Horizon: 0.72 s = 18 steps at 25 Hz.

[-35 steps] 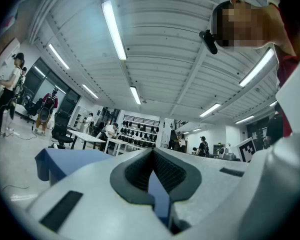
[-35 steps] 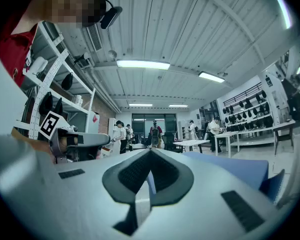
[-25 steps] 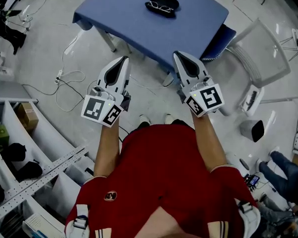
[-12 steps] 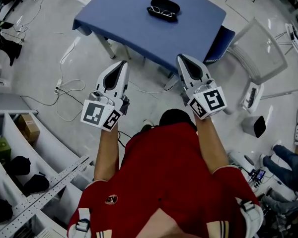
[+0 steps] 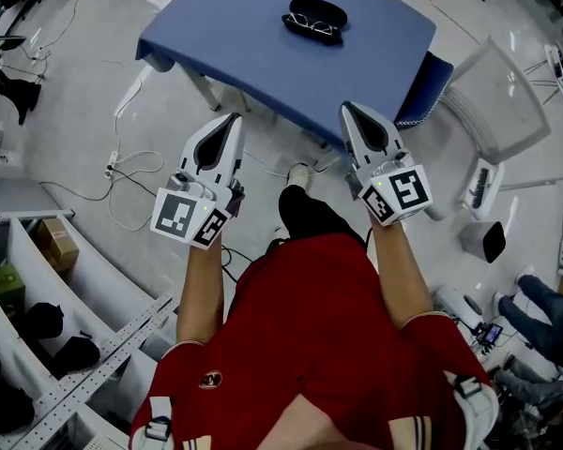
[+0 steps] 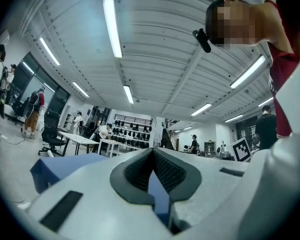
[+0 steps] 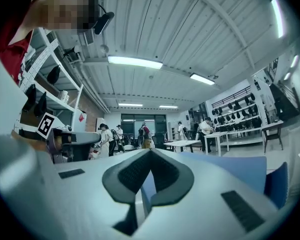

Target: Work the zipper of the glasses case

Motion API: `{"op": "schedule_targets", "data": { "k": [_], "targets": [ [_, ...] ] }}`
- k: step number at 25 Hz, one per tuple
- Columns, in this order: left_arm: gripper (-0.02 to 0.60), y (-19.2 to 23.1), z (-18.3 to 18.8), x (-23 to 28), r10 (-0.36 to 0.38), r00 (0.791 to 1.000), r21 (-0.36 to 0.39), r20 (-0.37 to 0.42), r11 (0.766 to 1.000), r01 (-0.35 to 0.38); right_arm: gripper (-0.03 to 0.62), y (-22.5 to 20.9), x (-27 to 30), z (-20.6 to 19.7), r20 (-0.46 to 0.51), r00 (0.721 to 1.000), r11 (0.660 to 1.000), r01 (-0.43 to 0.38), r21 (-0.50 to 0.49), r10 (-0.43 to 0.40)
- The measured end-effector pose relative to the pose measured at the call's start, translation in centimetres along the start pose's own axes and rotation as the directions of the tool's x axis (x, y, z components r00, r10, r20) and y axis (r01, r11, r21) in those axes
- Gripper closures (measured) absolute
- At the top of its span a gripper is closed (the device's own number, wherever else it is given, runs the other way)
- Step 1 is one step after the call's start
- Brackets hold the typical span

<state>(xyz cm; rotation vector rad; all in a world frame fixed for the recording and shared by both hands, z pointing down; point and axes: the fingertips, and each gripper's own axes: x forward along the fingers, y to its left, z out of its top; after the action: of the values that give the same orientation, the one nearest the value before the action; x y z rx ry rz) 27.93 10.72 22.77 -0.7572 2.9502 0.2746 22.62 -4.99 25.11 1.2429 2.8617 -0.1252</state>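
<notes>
A black glasses case [image 5: 315, 14] lies open on the far part of the blue table [image 5: 253, 36], with a pair of glasses [image 5: 313, 28] at its near edge. My left gripper [image 5: 235, 118] is held out short of the table's near edge, jaws shut and empty. My right gripper [image 5: 345, 108] hangs over the table's near right edge, also shut on nothing. In the left gripper view the shut jaws [image 6: 152, 151] point level at the blue table [image 6: 60, 165]. The right gripper view shows its shut jaws [image 7: 150, 151] and the table top [image 7: 225, 166].
A clear plastic chair [image 5: 493, 101] with a blue seat [image 5: 424, 82] stands right of the table. Cables [image 5: 122, 157] trail on the floor at left. Shelving [image 5: 38, 289] runs along the lower left. Several people stand at distant tables [image 6: 85, 139] in the gripper views.
The person has stepped toward the table, one foot now forward between the grippers. Both grippers have come closer to the table's near edge, still shut.
</notes>
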Motion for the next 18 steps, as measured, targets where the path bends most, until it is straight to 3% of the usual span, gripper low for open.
{"op": "schedule_targets", "data": {
  "k": [18],
  "targets": [
    [0.574, 11.2, -1.2, 16.1, -0.057, 0.992, 0.081, -0.112, 0.994, 0.066, 0.599, -12.1, 12.7, -1.4, -0.01, 0.998, 0.997, 0.06, -0.04, -0.06]
  ]
}}
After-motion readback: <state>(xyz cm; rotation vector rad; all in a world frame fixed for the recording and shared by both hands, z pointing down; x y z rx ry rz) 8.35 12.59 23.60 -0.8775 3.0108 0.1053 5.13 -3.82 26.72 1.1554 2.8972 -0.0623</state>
